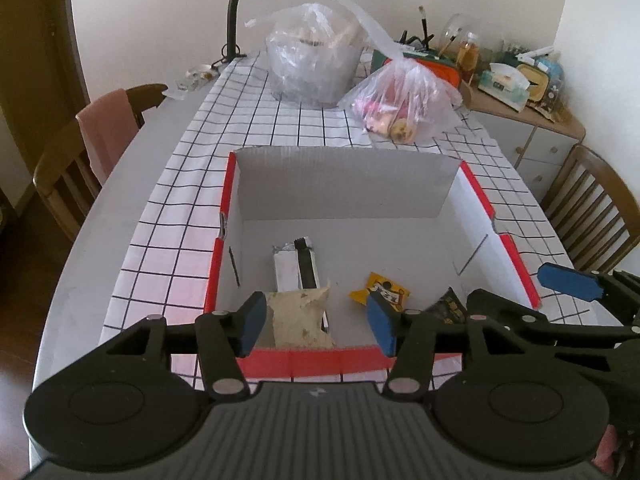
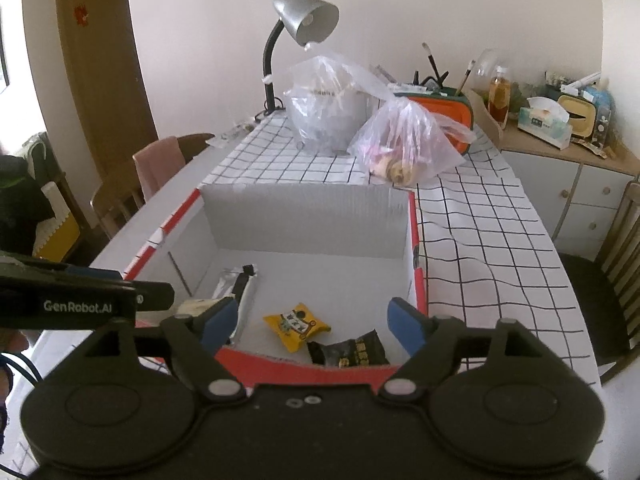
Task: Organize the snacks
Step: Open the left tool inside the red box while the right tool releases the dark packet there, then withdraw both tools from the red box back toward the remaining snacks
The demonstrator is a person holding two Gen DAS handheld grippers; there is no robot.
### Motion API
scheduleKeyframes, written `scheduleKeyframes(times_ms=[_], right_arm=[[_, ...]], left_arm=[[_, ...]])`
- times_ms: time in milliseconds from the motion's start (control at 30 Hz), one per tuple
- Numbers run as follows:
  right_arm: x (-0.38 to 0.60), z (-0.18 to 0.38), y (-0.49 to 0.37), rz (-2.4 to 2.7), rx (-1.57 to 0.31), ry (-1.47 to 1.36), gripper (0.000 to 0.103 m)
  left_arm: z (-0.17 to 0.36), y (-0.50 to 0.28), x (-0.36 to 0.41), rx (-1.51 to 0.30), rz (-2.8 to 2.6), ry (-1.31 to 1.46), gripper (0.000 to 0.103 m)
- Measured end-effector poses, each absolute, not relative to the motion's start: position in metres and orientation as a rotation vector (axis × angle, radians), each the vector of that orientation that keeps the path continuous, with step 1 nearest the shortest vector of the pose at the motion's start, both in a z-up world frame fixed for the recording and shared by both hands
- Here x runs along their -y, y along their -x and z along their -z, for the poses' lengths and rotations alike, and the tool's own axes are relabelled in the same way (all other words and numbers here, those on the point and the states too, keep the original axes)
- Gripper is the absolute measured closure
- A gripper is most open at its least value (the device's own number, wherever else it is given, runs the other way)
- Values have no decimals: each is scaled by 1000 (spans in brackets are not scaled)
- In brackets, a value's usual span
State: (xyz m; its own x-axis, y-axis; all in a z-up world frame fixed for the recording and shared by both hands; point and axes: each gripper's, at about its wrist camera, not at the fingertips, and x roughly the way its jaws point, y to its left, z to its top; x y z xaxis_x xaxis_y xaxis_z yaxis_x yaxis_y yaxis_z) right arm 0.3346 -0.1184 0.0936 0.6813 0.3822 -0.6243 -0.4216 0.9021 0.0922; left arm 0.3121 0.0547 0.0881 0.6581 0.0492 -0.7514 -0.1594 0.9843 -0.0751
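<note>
A white cardboard box with a red rim [image 1: 312,362] [image 2: 280,364] stands open on the checked tablecloth. Inside lie a silver packet with a black stripe [image 1: 294,266] [image 2: 236,284], a beige packet [image 1: 300,316], a yellow packet [image 1: 380,292] [image 2: 298,326] and a black packet [image 1: 448,306] [image 2: 348,354]. My left gripper [image 1: 316,322] hangs open over the box's near edge; the beige packet lies below between its blue pads, untouched by the right pad. My right gripper [image 2: 314,324] is open and empty above the yellow and black packets. One of its blue pads [image 1: 570,280] shows at the box's right.
Two clear plastic bags [image 1: 404,104] [image 1: 312,60] with food sit beyond the box, near a desk lamp [image 2: 306,20]. Wooden chairs [image 1: 592,208] [image 1: 80,160] flank the table. A sideboard [image 2: 568,176] crowded with small items stands at the back right.
</note>
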Motion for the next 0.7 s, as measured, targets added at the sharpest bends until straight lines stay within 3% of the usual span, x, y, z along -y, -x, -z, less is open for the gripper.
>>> scheduleKeyframes(times_ms=[300,400,700], right_arm=[[134,-108,-301,-456,-668,32,13],[138,-112,-288,-460,-655,28,1],[147,-117,-254,-502,-639,19,0]], left_arm=[[-103,-277,-51,-808,-107,137,37],[-106,-263,-49,-793,-108,130,34],[-118,-220,-40,-741,-75,114,20]])
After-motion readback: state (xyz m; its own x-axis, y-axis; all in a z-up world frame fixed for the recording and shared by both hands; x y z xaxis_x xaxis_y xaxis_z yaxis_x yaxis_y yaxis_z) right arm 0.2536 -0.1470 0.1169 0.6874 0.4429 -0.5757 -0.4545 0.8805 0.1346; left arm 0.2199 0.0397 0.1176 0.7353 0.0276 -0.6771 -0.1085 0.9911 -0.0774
